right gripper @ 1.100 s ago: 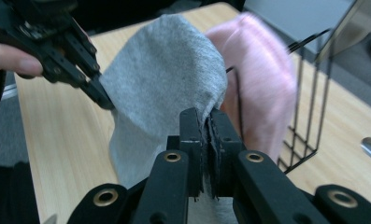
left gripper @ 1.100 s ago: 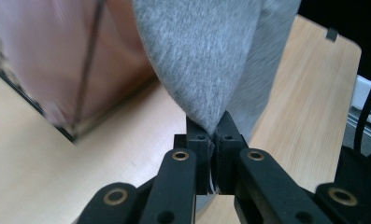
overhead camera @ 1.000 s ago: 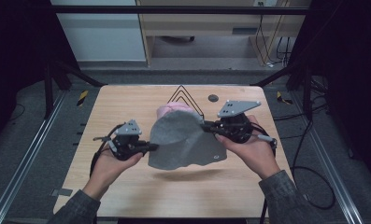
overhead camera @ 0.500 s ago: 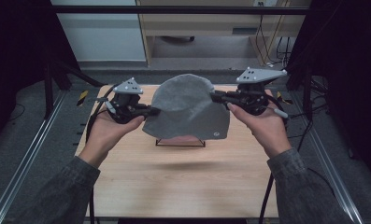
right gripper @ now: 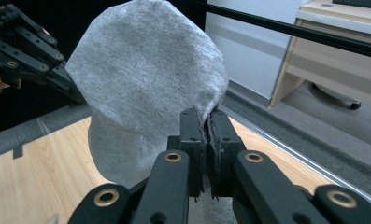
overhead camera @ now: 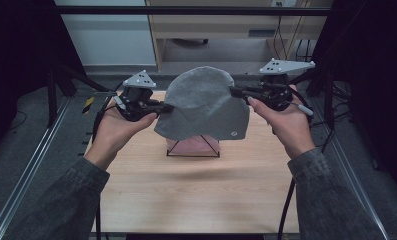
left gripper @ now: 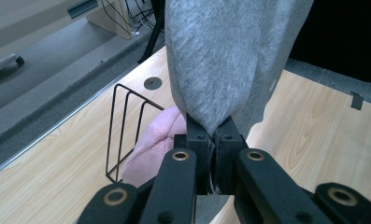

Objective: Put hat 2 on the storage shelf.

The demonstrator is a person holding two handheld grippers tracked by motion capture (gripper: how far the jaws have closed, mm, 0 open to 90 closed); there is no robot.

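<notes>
Both hands had carried the grey beanie up off the table since a second earlier, when it hung low just over the wood; by half a second ago it was already at about its present height. At this moment the left gripper pinched the beanie's left edge and the right gripper pinched its upper right edge, so the cloth hung spread between them in the air, above the far middle of the table. In the left gripper view the jaws were closed tight on a bunched fold of grey fabric, and in the right gripper view the jaws were likewise clamped on the hat's rim. Below the beanie stood a black wire rack on the table, with a pink knitted item lying in it; in the left gripper view that pink item rested against the rack's wires.
</notes>
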